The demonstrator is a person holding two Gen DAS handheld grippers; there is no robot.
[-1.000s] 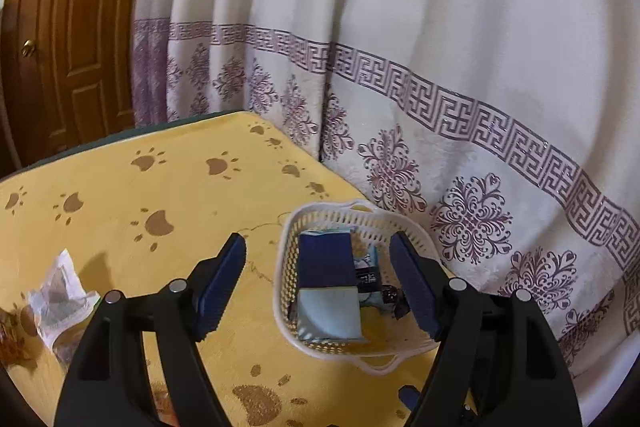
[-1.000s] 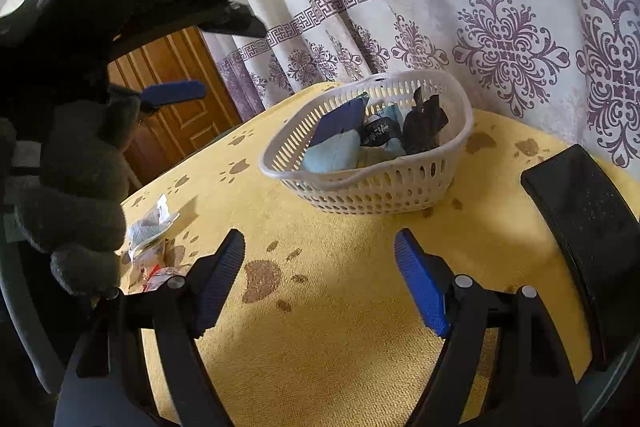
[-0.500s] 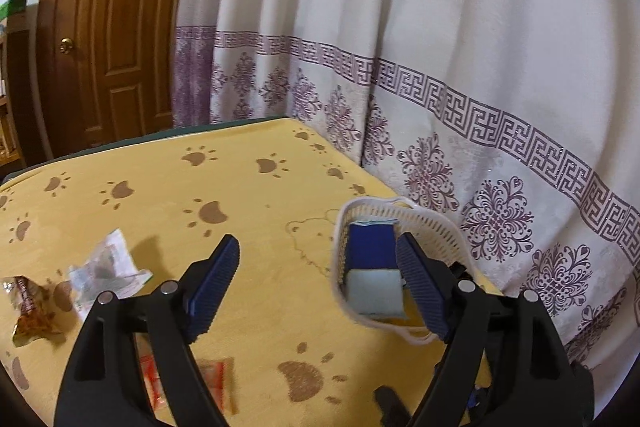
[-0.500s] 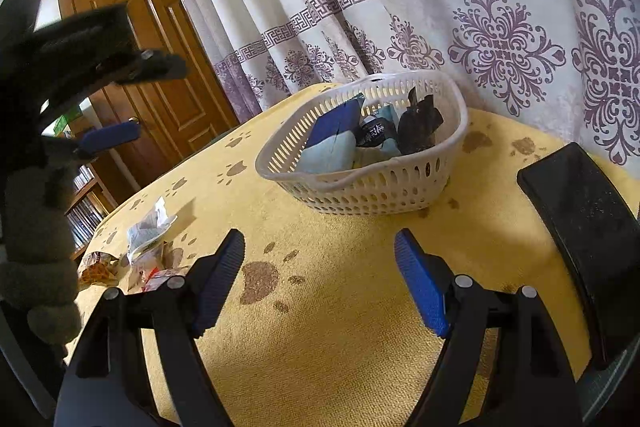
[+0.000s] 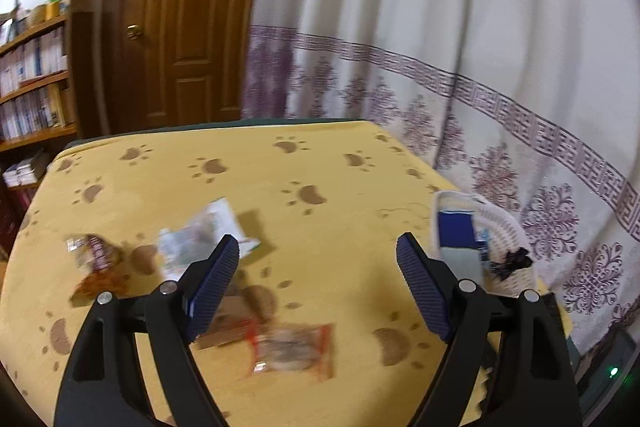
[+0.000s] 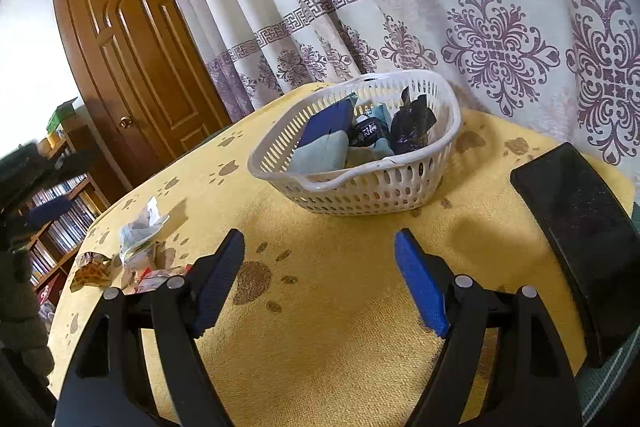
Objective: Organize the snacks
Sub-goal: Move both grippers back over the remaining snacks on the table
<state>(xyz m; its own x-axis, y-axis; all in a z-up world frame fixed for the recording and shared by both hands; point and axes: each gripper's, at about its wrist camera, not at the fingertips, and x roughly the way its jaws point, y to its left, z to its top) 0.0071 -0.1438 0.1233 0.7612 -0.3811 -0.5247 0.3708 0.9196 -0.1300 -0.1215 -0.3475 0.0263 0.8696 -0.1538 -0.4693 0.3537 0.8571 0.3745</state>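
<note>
A white plastic basket (image 6: 360,183) on the yellow paw-print tablecloth holds several snack packs; it also shows at the right of the left wrist view (image 5: 508,227). Loose snacks lie on the cloth: a white packet (image 5: 200,239), a brown-wrapped snack (image 5: 96,263) and a clear red-edged packet (image 5: 292,347). My left gripper (image 5: 318,287) is open and empty above the red-edged packet. My right gripper (image 6: 320,283) is open and empty, in front of the basket. The loose snacks also show at the left of the right wrist view, among them the white packet (image 6: 140,227).
A black flat device (image 6: 580,239) lies at the table's right edge. A patterned curtain (image 6: 480,7) hangs right behind the table. A wooden door (image 5: 188,27) and a bookshelf (image 5: 32,79) stand beyond the far left edge.
My left gripper has swung left, away from the basket and over the loose snacks. My right gripper has barely moved.
</note>
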